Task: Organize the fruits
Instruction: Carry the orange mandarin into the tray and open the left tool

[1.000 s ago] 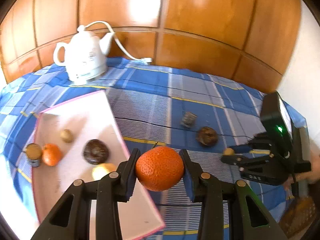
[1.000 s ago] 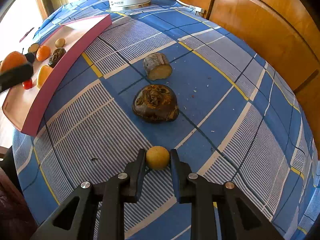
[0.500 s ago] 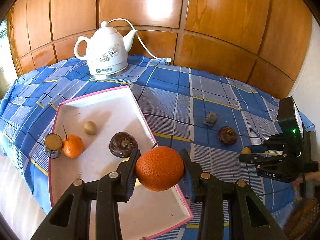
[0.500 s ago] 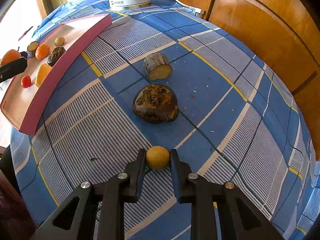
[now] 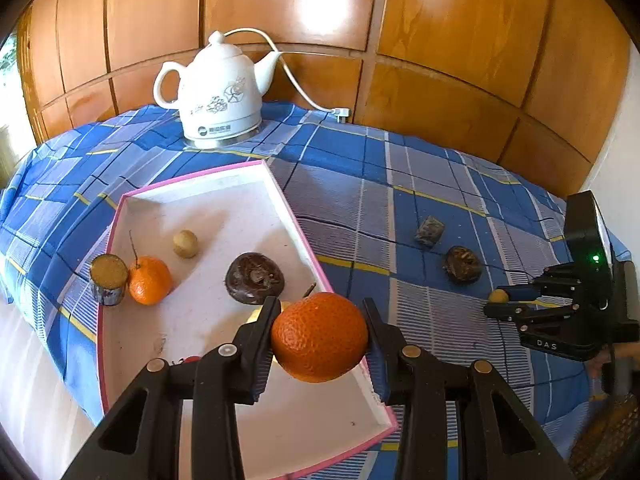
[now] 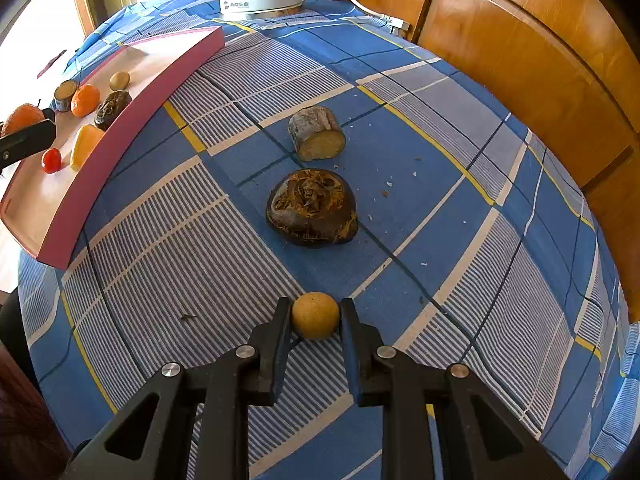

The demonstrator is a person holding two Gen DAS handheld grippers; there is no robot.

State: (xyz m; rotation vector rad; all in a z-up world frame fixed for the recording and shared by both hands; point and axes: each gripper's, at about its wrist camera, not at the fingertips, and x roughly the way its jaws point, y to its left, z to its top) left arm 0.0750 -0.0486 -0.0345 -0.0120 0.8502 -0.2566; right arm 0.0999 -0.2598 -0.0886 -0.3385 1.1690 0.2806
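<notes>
An orange (image 5: 319,337) is clamped between the two fingers of the left gripper (image 5: 319,340) and is held above the near right edge of the pink-rimmed tray (image 5: 208,178). A small yellow round fruit (image 6: 315,315) is enclosed by the fingers of the right gripper (image 6: 315,320); both pads appear to be pressed against its sides, and the fruit is seen low over the blue checked tablecloth (image 6: 460,184), though contact with the cloth cannot be told. Inside the tray, a smaller orange (image 5: 149,280) is found touching a short cut cylinder (image 5: 108,279), with a small tan ball (image 5: 185,243) and a dark brown wrinkled fruit (image 5: 255,278) near them; a yellow piece (image 6: 85,146) and a small red fruit (image 6: 51,160) are also seen there. On the cloth, just ahead of the right gripper, a second dark brown fruit (image 6: 313,207) is placed, and beyond it a cut log-like piece (image 6: 317,138). A white kettle (image 5: 218,94) is set at the far side of the table, before the wooden wall panels (image 5: 440,32).
</notes>
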